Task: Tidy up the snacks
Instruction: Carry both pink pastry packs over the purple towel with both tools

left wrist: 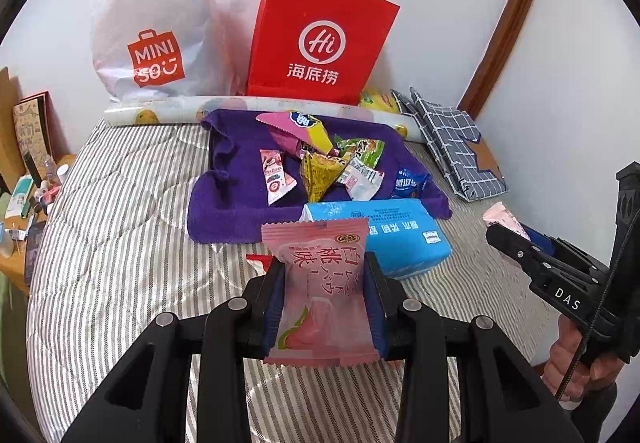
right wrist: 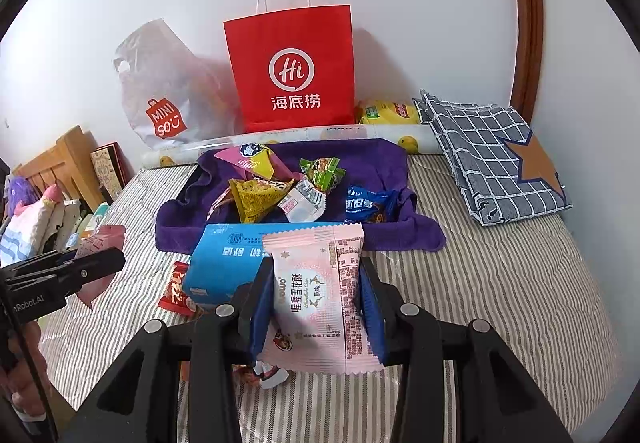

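My left gripper (left wrist: 325, 271) is shut on a pink peach-flavour snack packet (left wrist: 320, 283) and holds it above the striped bed. My right gripper (right wrist: 316, 275) is shut on a pale pink snowflake-crisp packet (right wrist: 320, 299). Several loose snack packets (left wrist: 320, 163) lie on a purple towel (left wrist: 236, 211) ahead, also in the right wrist view (right wrist: 376, 163). A blue tissue pack (left wrist: 400, 239) lies at the towel's near edge. A small red packet (right wrist: 176, 289) lies on the bed left of the tissue pack. The right gripper shows at the right edge of the left view (left wrist: 508, 239).
A red paper bag (left wrist: 320, 39) and a white Miniso plastic bag (left wrist: 152, 27) stand against the wall. A rolled lemon-print sheet (right wrist: 360, 135) lies behind the towel. A folded checked cloth (right wrist: 492, 167) lies at right. A cluttered bedside shelf (left wrist: 28, 195) is at left.
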Tool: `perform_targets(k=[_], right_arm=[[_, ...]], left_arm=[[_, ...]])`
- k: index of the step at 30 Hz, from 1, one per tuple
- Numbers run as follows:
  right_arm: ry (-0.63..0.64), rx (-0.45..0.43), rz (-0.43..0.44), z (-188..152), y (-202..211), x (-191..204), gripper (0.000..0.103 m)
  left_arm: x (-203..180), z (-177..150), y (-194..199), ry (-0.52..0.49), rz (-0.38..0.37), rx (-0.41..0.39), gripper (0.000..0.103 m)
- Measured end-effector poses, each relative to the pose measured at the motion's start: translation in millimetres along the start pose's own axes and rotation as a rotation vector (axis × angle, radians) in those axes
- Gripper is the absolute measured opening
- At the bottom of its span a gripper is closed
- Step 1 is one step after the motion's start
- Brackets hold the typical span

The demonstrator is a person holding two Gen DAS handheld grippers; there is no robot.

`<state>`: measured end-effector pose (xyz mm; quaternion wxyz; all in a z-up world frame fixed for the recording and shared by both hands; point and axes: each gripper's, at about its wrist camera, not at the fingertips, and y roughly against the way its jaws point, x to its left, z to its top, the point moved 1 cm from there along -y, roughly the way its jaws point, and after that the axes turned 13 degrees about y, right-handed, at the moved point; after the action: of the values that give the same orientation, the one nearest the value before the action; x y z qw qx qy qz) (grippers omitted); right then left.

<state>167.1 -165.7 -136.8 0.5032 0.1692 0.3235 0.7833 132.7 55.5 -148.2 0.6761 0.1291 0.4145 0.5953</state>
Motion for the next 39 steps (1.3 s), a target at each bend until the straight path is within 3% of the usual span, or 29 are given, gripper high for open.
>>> perform_targets(k=[21, 39], right_arm=[[-0.003, 0.017, -0.013, 25, -21, -10, 0.038], [-0.005, 0.037, -0.043, 45, -57, -39, 0.038]], left_arm=[[-2, 35, -12, -0.009, -0.020, -0.001, 0.036], [-3, 80, -47, -0.026, 0.001, -0.008, 0.036]])
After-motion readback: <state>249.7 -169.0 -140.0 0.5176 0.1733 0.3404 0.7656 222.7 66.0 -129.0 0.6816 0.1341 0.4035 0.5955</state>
